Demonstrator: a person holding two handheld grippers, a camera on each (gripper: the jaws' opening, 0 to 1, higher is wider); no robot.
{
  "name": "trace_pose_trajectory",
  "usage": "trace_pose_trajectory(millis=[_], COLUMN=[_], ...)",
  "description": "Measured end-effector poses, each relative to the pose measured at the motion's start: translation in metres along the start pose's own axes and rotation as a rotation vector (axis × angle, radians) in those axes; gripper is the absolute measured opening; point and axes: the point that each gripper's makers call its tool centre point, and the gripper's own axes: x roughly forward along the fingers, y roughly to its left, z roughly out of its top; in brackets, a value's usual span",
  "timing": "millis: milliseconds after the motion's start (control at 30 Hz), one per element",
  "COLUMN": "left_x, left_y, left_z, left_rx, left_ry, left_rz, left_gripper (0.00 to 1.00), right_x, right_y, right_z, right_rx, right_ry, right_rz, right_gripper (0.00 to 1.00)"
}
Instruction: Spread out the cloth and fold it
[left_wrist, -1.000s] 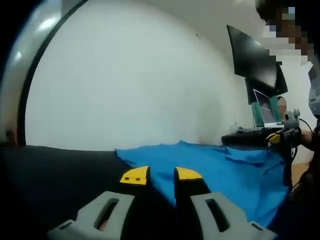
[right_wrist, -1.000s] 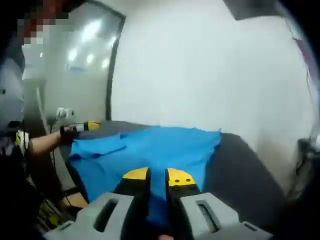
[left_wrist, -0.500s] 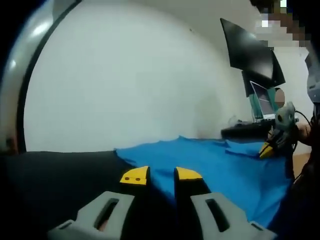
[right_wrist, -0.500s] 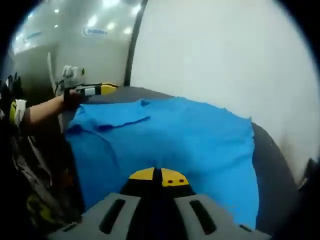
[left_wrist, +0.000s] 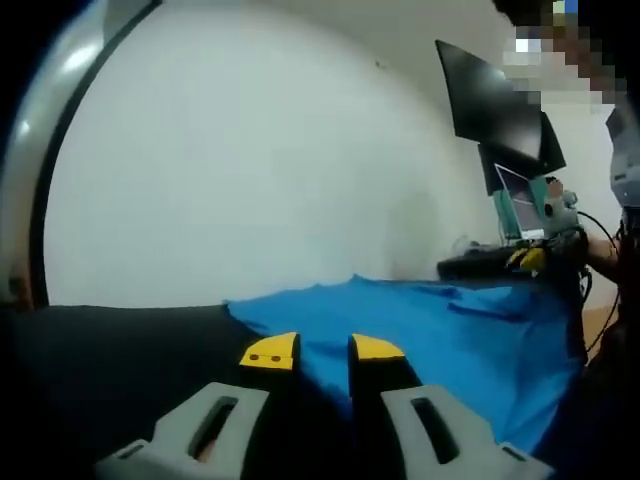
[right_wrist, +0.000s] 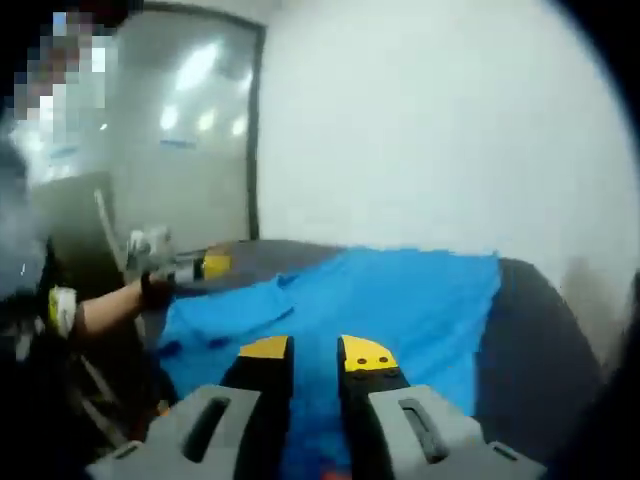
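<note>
The blue cloth (left_wrist: 430, 320) lies spread over the dark surface (left_wrist: 110, 350), one flap folded back on itself near its left side. In the left gripper view, the left gripper (left_wrist: 322, 349) sits at the cloth's edge, jaws a narrow gap apart; whether they pinch fabric I cannot tell. In the right gripper view, the right gripper (right_wrist: 305, 351) hovers over the cloth, jaws narrowly parted, holding nothing visible. The left looks nearer that flap

Cloth (left_wrist: 440, 325) plain bright blue, no pattern, on a black table (left_wrist: 110, 350). Both grippers, left gripper (left_wrist: 322, 350) and right gripper (right_wrist: 305, 350), have yellow tips, black jaws, grey bodies. Wall (left_wrist: 250, 170) white
</note>
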Motion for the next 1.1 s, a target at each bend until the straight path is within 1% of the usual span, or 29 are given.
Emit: trace_pose_trajectory(millis=[33, 67, 100, 133, 167, 200, 233, 267, 300, 333, 367, 400, 433, 467, 500, 533, 567, 600, 667, 700, 733, 800, 833, 867, 933, 967, 1000, 1033, 1100], left_x=[0.0, -0.001, -0.001, -0.001, -0.001, -0.001, -0.001, -0.001, -0.001, -0.001, -0.001, -0.001, -0.001, -0.001, -0.001, -0.001, -0.001, -0.002, -0.002, -0.003, -0.003, -0.002, -0.002, -0.002, -0.001, -0.002, -0.002, -0.002, -0.003], left_y=[0.0, 0.0, 0.0, 0.001, 0.001, 0.001, 0.001, 0.001, 0.001, 0.001, 0.0, 0.0, -0.001, -0.001, 0.0, 0.001, 0.002, 0.003, 0.004, 0.004, 0.004, 0.004, 0.004, 0.004, 0.005, 0.006, 0.006, 0.006, 0.005], left_z=[0.001, 0.001, 0.002, 0.002, 0.001, 0.001, 0.0, 0.0, -0.001, -0.001, -0.001, -0.001, -0.001, -0.001, -0.001, 0.0, 0.001, 0.002, 0.003, 0.004, 0.004, 0.004, 0.004, 0.003, 0.004, 0.004, 0.004, 0.005, 0.006], left_rx=[-0.002, -0.003, -0.003, -0.004, -0.003, -0.002, 0.0, 0.001, 0.003, 0.006, 0.008, 0.01, 0.01, 0.01, 0.009, 0.006, 0.001, -0.004, -0.012, -0.014, -0.015, -0.014, -0.015, -0.015, -0.02, -0.024, -0.026, -0.028, -0.03], left_ry=[-0.004, -0.008, -0.01, -0.011, -0.009, -0.006, -0.003, -0.001, 0.001, 0.002, 0.003, 0.003, 0.003, 0.003, 0.001, -0.004, -0.01, -0.016, -0.023, -0.025, -0.026, -0.026, -0.024, -0.023, -0.026, -0.028, -0.029, -0.031, -0.039], left_rz=[0.0, 0.001, 0.001, 0.002, 0.003, 0.004, 0.004, 0.005, 0.004, 0.003, 0.001, -0.001, -0.004, -0.006, -0.005, -0.004, -0.002, 0.0, 0.003, 0.004, 0.004, 0.0, 0.0, 0.001, 0.004, 0.005, 0.005, 0.006, 0.002], left_gripper=[0.19, 0.19, 0.19, 0.19, 0.19, 0.19, 0.19, 0.19, 0.19, 0.19, 0.19, 0.19, 0.19, 0.19, 0.19, 0.19, 0.19, 0.19, 0.19, 0.19, 0.19, 0.19, 0.19, 0.19, 0.19, 0.19, 0.19, 0.19, 0.19], right_x=[0.01, 0.023, 0.039, 0.051, 0.063, 0.072, 0.078, 0.079, 0.081, 0.082, 0.084, 0.084, 0.083, 0.086, 0.084, 0.085, 0.087, 0.088, 0.09, 0.087, 0.084, 0.082, 0.08, 0.08, 0.084, 0.086, 0.085, 0.082, 0.07], right_y=[-0.008, -0.011, -0.011, -0.009, -0.005, -0.001, -0.004, -0.01, -0.012, -0.015, -0.014, -0.016, -0.018, -0.018, -0.018, -0.017, -0.015, -0.015, -0.007, -0.001, 0.004, 0.013, 0.018, 0.021, 0.016, 0.013, 0.008, 0.004, -0.005], right_z=[0.005, 0.006, 0.001, -0.011, -0.025, -0.038, -0.052, -0.064, -0.073, -0.08, -0.086, -0.092, -0.094, -0.088, -0.091, -0.09, -0.088, -0.084, -0.061, -0.053, -0.049, -0.04, -0.039, -0.043, -0.059, -0.067, -0.069, -0.064, -0.028], right_rx=[-0.026, -0.035, -0.021, 0.007, 0.005, -0.011, -0.047, -0.092, -0.143, -0.162, -0.149, -0.158, -0.158, -0.128, -0.142, -0.148, -0.164, -0.176, -0.157, -0.148, -0.148, -0.135, -0.107, -0.085, -0.086, -0.088, -0.08, -0.032, 0.012], right_ry=[0.005, 0.01, 0.031, 0.085, 0.143, 0.185, 0.236, 0.287, 0.324, 0.349, 0.355, 0.381, 0.374, 0.325, 0.349, 0.346, 0.341, 0.329, 0.23, 0.207, 0.207, 0.167, 0.155, 0.161, 0.193, 0.197, 0.199, 0.174, 0.016], right_rz=[-0.028, -0.028, -0.02, -0.008, 0.01, 0.014, -0.011, -0.063, -0.085, -0.104, -0.103, -0.109, -0.109, -0.121, -0.114, -0.106, -0.081, -0.067, -0.017, 0.012, 0.035, 0.081, 0.097, 0.11, 0.103, 0.1, 0.098, 0.086, 0.067], right_gripper=[0.15, 0.16, 0.18, 0.2, 0.21, 0.21, 0.2, 0.16, 0.1, 0.08, 0.09, 0.09, 0.09, 0.1, 0.09, 0.08, 0.05, 0.0, 0.0, 0.0, 0.0, 0.0, 0.0, 0.0, 0.01, 0.04, 0.1, 0.11, 0.11])
